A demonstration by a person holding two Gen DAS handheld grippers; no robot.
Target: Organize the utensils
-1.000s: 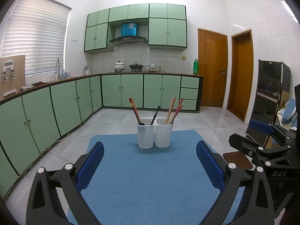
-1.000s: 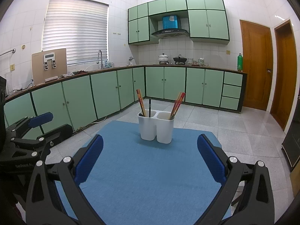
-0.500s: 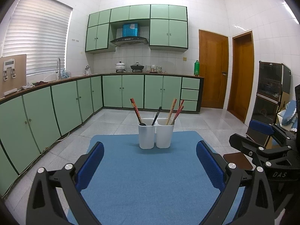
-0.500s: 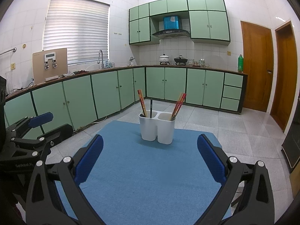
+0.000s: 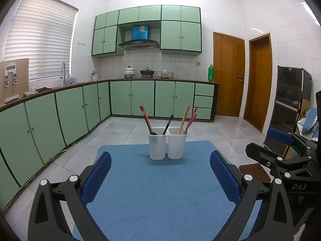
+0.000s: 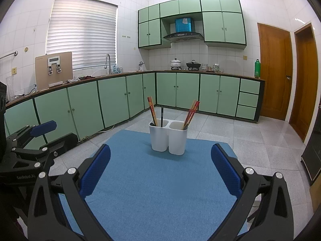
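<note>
A white two-compartment utensil holder [image 5: 167,145] stands at the far end of a blue table mat [image 5: 160,190]; it also shows in the right wrist view [image 6: 168,138]. Its left compartment holds a red chopstick pair [image 5: 146,118] and a black spoon [image 5: 167,124]. Its right compartment holds several red and wooden chopsticks [image 5: 188,119]. My left gripper [image 5: 160,172] is open and empty, well short of the holder. My right gripper [image 6: 160,168] is open and empty, also short of it.
Green kitchen cabinets [image 5: 80,112] run along the left and back walls. Two wooden doors [image 5: 228,74] are at the right. A dark cabinet [image 5: 291,100] and a brown stool [image 5: 254,172] stand to the right of the table.
Both views have tilted slightly upward or drawn back a little; the holder sits marginally lower in frame. Both grippers stay open and empty.
</note>
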